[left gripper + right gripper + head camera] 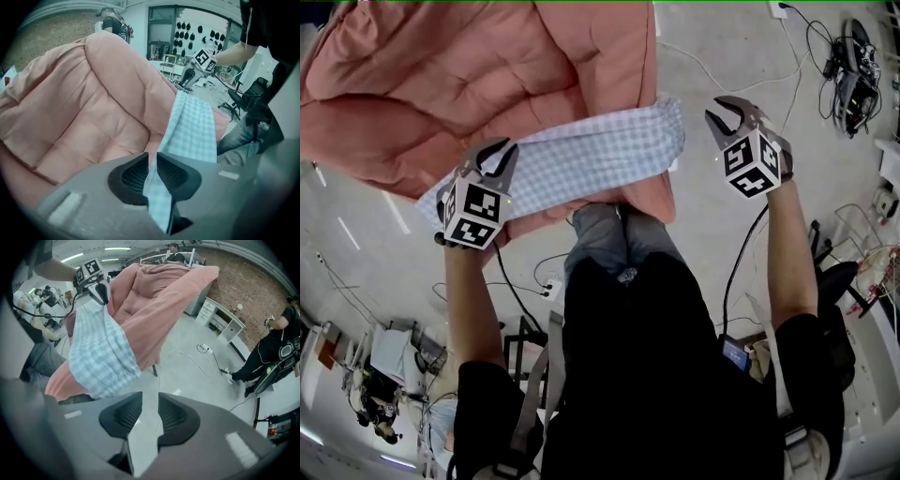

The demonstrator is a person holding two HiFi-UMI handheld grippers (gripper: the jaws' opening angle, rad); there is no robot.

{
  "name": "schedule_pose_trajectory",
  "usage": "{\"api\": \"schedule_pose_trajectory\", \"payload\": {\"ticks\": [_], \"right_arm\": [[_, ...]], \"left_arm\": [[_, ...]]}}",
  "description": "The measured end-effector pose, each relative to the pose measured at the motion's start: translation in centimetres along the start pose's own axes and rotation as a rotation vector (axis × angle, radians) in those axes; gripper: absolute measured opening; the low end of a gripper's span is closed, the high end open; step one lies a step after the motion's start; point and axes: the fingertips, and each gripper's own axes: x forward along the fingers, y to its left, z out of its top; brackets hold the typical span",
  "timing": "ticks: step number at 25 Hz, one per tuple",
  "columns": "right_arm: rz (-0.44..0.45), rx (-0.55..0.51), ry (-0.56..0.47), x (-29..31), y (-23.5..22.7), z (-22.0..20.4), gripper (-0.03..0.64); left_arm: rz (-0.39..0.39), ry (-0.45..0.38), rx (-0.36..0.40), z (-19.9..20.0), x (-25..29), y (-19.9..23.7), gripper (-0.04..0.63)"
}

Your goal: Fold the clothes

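We held the checked cloth in the left gripper, while the right gripper, released beside the cloth, likely needed a square regrip.

Pink quilt, floor cables (tangled), brick wall

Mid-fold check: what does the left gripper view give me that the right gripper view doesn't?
Only the left gripper view: the left claw close up, with the checked cloth running between its pads.
Only the right gripper view: the right claw close up, jaws apart with nothing between them, over bare floor, plus a white cable and a brick wall.
Both: the checked cloth draped over the pink quilt, with the opposite claw at the cloth's far end.
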Motion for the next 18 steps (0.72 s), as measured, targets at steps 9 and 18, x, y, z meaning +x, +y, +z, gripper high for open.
{"api": "schedule_pose_trajectory", "payload": {"ticks": [9, 18], "right_arm": [[-0.035, 0.007, -0.069, -3.5, 1.4, 1.5, 0.112], [-0.04, -0.028, -0.165, -9.8, 3.4, 4.6, 0.146]], "left_arm": [[0.031, -0.055, -0.098, -0.3, -2.5, -1.1, 0.086], [0.136, -0.16, -0.25, 2.8, -7.0, -5.7, 0.117]]}}
